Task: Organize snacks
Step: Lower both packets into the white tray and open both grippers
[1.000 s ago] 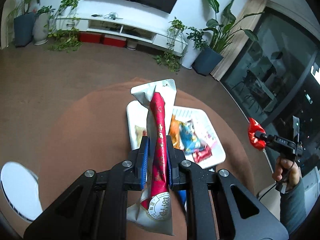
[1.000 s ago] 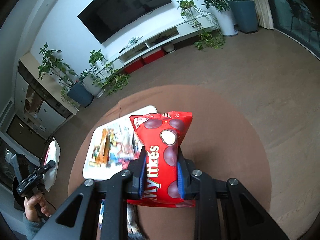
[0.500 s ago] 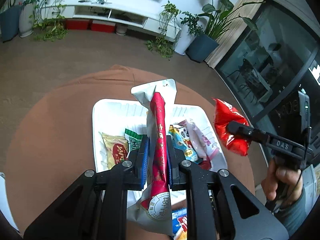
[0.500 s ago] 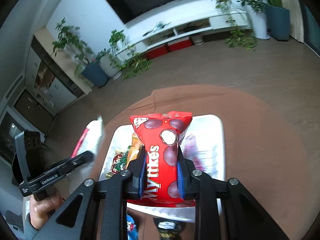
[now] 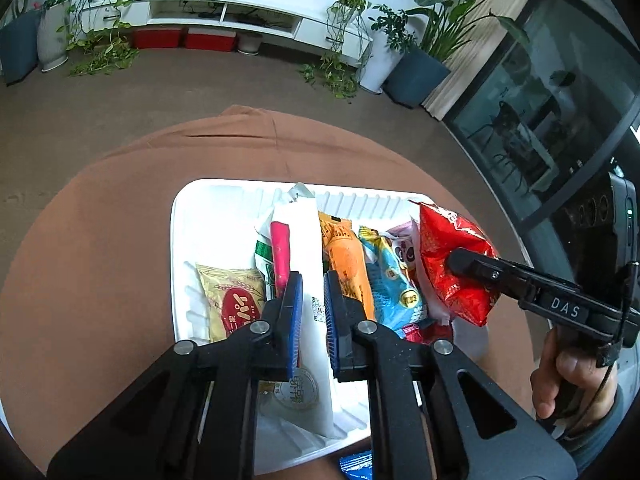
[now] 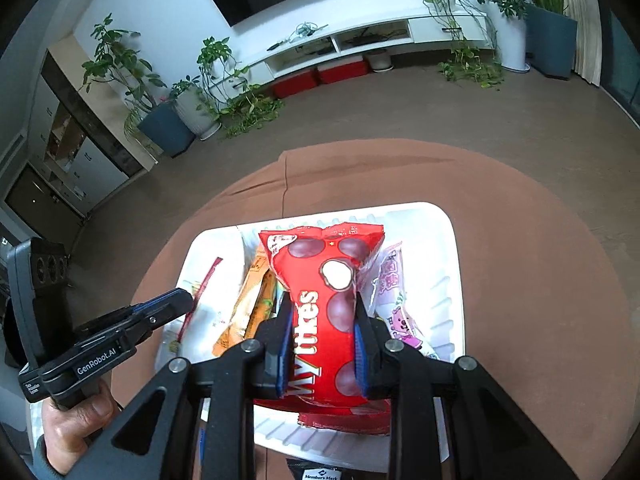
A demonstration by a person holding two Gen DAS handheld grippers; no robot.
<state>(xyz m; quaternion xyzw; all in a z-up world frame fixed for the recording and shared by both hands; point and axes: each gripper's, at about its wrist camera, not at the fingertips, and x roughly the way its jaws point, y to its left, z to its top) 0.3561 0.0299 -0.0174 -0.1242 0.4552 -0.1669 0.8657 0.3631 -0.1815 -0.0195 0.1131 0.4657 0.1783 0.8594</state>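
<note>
Two grippers holding snack packs over a white tray point(image 5: 180, 264) on a round brown table point(image 5: 100, 240).

The tray already holds several packets (orange, blue, yellow among them). Left gripper point(image 5: 311, 312) pinches a white-and-red pouch point(image 5: 306, 248) above it; right gripper point(image 6: 319, 344) clamps a red chocolate bag point(image 6: 324, 312) over the tray.

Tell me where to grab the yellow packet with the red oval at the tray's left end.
Take the yellow packet across its two long edges at mid-length, coming down from above. It lies flat on the white tray, so only the edges offer a pinch. Its left edge is clear; on the right a green packet crowds it, so enter there carefully.
</note>
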